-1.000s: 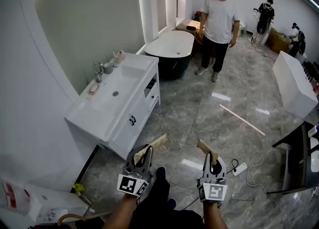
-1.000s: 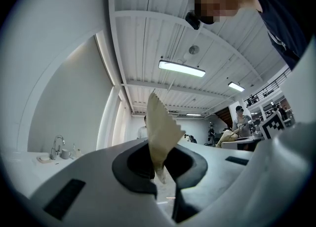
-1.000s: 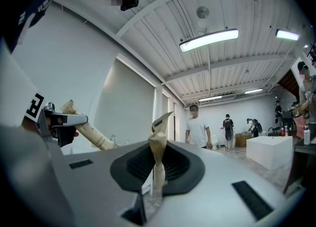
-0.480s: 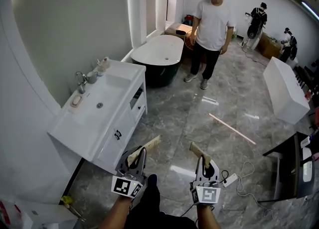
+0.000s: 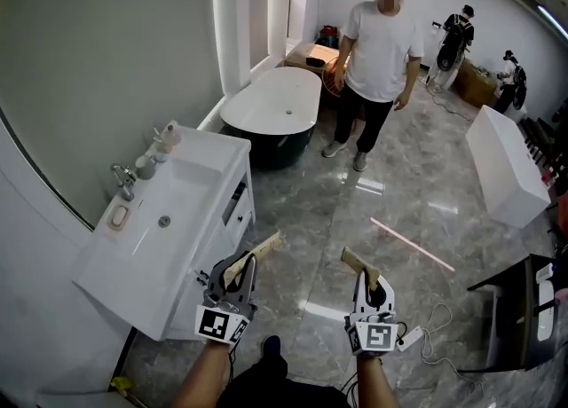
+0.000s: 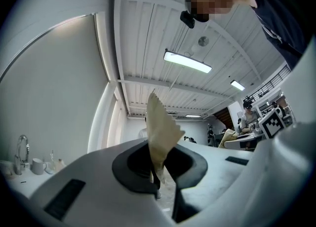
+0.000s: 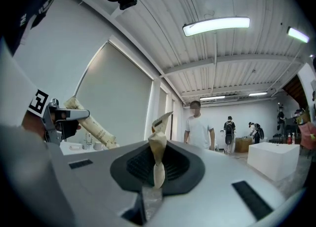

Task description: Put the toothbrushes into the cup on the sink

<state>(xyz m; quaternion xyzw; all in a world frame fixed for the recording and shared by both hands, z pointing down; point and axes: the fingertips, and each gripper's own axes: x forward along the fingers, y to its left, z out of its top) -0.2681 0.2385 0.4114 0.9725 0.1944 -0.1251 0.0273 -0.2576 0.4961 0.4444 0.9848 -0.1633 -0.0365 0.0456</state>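
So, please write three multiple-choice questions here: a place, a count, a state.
1. In the head view, the sink cabinet stands: A) at the left B) at the right C) out of view.
2. How many grippers hold a wrapped toothbrush? A) none B) one C) two.
3. The right gripper is: A) open, empty B) shut on its toothbrush C) unseen.
Key: 1A, it fills the left side; 2C, the left gripper and the right each pinch one; 3B, its jaws press the packet.

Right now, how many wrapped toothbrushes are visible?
2. One wrapped toothbrush is clamped in the left gripper, the other in the right gripper. Any on the sink are too small to tell.
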